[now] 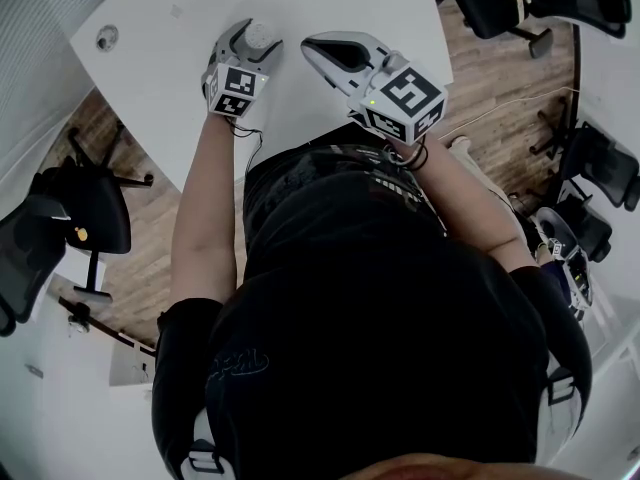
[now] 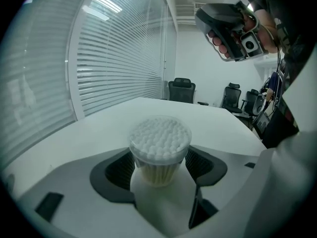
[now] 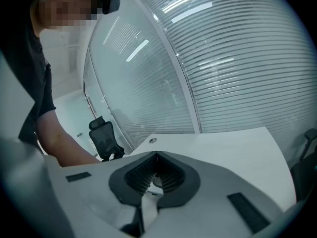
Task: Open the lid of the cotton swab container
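On the table: container gripped, right jaws closed

Near the white table's (image 1: 330, 8) far edge, the left gripper (image 1: 252, 46) has its jaws clamped on the swab container (image 2: 159, 143), one dark ribbed pad on each side of the clear tub. The container stands upright on the tabletop, and packed white swab heads show at its clear top. The right gripper (image 1: 315, 46) is held in a hand (image 2: 223, 36) above the table, just to the right of the container and apart from it. Its jaws are pressed together at the tips with nothing between them. Window blinds (image 2: 119, 68) run along the table's left side, and black office chairs (image 1: 85, 223) stand on the wood floor around it.
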Tool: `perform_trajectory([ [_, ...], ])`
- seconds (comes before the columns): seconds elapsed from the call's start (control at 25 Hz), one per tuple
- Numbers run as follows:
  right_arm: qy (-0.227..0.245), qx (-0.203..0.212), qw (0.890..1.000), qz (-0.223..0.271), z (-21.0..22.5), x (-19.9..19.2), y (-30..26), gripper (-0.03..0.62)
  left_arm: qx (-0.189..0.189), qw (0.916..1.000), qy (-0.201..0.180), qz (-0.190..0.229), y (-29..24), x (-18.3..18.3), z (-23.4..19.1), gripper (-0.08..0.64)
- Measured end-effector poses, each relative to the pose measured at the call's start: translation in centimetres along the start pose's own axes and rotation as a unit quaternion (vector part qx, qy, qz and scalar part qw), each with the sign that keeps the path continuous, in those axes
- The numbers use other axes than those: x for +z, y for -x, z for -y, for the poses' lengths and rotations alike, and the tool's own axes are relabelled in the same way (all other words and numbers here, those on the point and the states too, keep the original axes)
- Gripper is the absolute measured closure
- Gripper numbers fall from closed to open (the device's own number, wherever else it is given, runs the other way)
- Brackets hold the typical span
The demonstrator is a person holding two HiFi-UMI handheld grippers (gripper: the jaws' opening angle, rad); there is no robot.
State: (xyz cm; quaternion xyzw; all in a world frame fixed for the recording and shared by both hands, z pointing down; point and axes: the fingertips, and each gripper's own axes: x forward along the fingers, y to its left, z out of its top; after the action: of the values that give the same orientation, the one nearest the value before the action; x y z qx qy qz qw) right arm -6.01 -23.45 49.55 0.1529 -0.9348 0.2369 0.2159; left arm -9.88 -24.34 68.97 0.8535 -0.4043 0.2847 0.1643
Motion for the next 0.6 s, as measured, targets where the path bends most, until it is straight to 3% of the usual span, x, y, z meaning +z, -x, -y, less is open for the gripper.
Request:
perform_trajectory([
  [0.36,0.003,-0.003,1.0,-0.005,0.12,-0.59,-0.17,0.569,0.026,0.9985,-0.046,-0.013,-0.31,-0.56,0.16,0.281],
  [0.6,0.003,-0.002,1.0,-0.004,0.1,-0.55,-0.1,0.571,0.028,0.9985,-0.046,-0.014,-0.43,-0.44,0.14,0.283],
])
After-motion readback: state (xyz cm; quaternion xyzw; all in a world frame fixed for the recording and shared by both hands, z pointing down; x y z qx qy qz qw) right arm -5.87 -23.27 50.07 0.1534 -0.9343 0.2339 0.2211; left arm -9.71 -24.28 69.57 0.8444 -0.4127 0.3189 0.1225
